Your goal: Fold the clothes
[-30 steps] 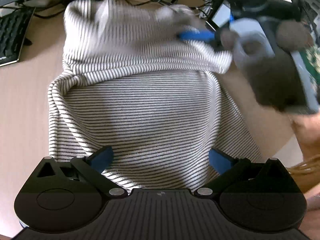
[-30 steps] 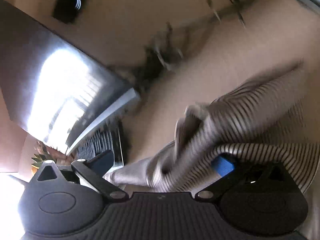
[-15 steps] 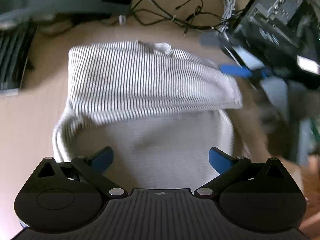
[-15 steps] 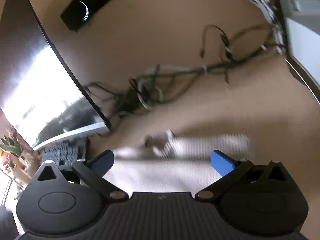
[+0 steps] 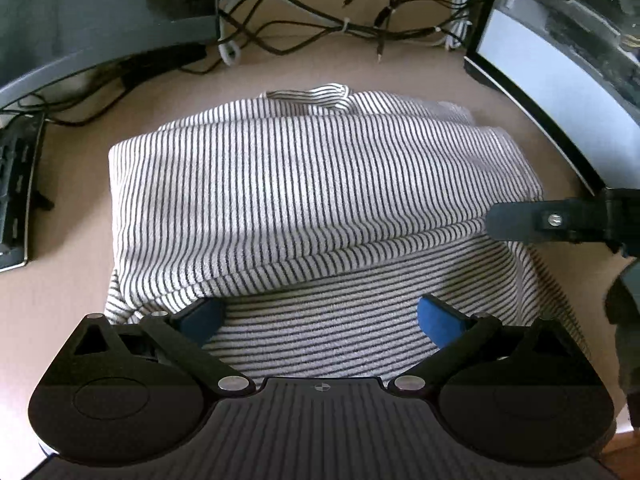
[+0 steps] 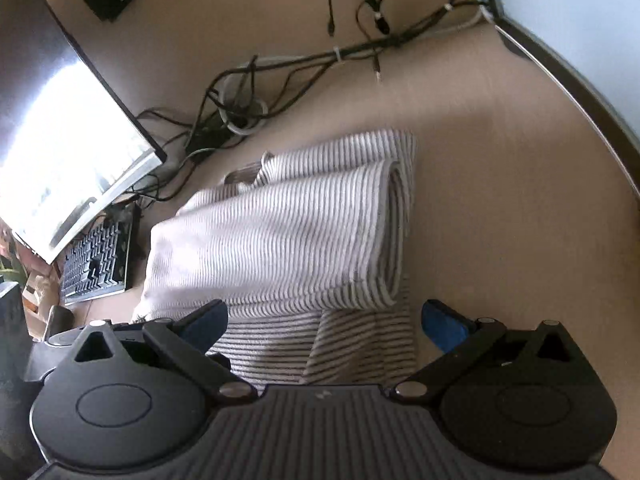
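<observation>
A white garment with thin black stripes (image 5: pixel 304 196) lies on the tan desk, its far half folded back over the near half. My left gripper (image 5: pixel 320 318) hovers open over the garment's near edge, holding nothing. In the left wrist view a black finger of the right gripper (image 5: pixel 532 222) reaches in from the right and meets the folded edge. From the right wrist view the same striped garment (image 6: pixel 288 236) shows its rolled fold on the right side. My right gripper (image 6: pixel 324 322) stands open just above its near corner.
A tangle of cables (image 5: pixel 320 28) lies at the back of the desk. A dark monitor (image 5: pixel 88 12) stands at the back left and a keyboard (image 5: pixel 16 200) at the left edge. A computer case (image 5: pixel 560 64) rises on the right, close to the garment.
The right gripper carried the far part of the garment toward me, laid it over the near part and let go. Both grippers now sit lower, close to the folded cloth.
</observation>
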`<state>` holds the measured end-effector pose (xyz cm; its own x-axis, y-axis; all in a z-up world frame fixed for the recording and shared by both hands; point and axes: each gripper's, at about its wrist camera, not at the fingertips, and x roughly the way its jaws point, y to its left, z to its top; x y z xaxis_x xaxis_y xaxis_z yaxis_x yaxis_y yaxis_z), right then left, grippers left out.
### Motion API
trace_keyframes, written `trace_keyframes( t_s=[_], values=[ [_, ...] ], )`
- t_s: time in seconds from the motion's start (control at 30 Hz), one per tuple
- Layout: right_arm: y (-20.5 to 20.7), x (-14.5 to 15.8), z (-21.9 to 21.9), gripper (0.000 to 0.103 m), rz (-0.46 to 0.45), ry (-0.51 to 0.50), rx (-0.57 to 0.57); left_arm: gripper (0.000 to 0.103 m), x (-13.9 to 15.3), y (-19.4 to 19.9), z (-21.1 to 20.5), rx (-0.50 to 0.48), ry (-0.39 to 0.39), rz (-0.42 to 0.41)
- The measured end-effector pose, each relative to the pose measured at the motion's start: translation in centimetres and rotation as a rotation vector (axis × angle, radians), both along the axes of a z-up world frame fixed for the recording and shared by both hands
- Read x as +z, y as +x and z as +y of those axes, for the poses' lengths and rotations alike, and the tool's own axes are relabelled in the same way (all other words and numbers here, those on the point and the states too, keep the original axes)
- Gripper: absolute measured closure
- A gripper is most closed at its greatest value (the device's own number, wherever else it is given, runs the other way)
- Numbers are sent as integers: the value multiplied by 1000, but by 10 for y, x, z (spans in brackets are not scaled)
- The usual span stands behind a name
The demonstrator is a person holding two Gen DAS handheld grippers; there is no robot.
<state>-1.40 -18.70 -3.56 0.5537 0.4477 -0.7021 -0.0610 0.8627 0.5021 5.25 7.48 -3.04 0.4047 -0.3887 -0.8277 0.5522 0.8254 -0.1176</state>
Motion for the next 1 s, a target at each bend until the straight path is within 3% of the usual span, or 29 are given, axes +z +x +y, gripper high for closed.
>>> trace_keyframes(
  t_s=[0.1,0.23,0.6,0.67,0.8,0.9,1.0],
  values=[
    [14,-3,0,0,3,24,13,0,3,-6,1,33,-33,19],
    [26,-6,6,0,3,28,22,0,2,-39,-3,149,-44,21],
    [22,-13,26,0,-15,-114,119,0,-1,-70,-17,228,-78,-26],
    [18,-10,20,0,-6,-119,78,0,1,-72,-17,267,-92,-8],
    [9,19,16,0,-161,-228,68,0,7,-81,-12,351,-114,21],
    [9,46,30,0,-289,-347,145,0,9,-91,-8,401,-99,20],
    [18,53,51,0,-351,-410,243,0,16,-102,-1,455,-92,13]
  ],
)
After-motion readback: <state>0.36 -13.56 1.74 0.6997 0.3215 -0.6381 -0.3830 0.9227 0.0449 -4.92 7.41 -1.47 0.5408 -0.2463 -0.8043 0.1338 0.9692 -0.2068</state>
